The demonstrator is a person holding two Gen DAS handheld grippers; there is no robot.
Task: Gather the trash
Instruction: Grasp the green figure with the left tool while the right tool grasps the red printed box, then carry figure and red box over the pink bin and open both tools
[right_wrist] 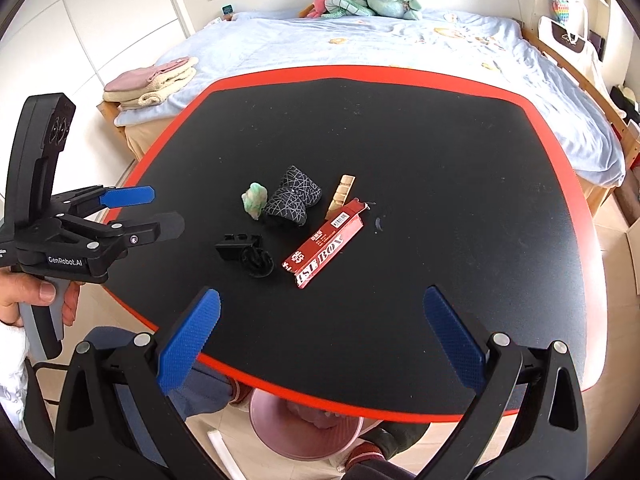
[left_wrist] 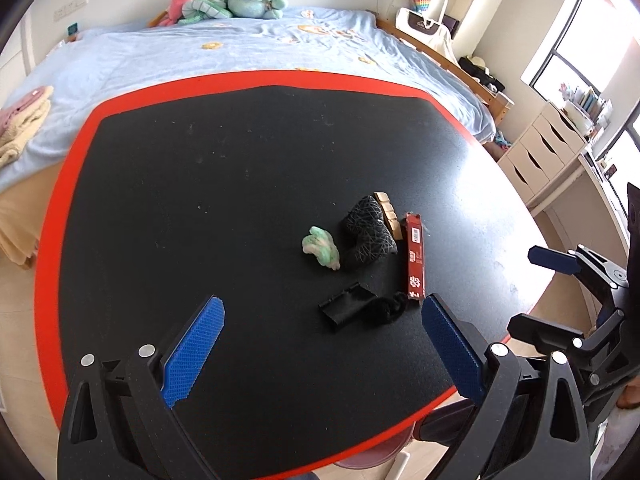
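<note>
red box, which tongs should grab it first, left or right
Probably right. In the right wrist view the red box lies almost straight ahead between the open right tongs, with bare table around it. The left tongs, also open, hang off the table's left edge, with the black part in between.

On the table (right_wrist: 440, 140), a small cluster lies right of centre in the left wrist view. Crumpled tissue (right_wrist: 254, 200) sits leftmost, folded socks (right_wrist: 294, 198) just beside it, a wooden strip (right_wrist: 341, 194) behind them, carton (right_wrist: 330, 242) to the right. A plastic part (right_wrist: 244, 254) lies nearest. Bed (right_wrist: 360, 48) stands behind the table; bin (right_wrist: 304, 428) beneath its near edge.
</note>
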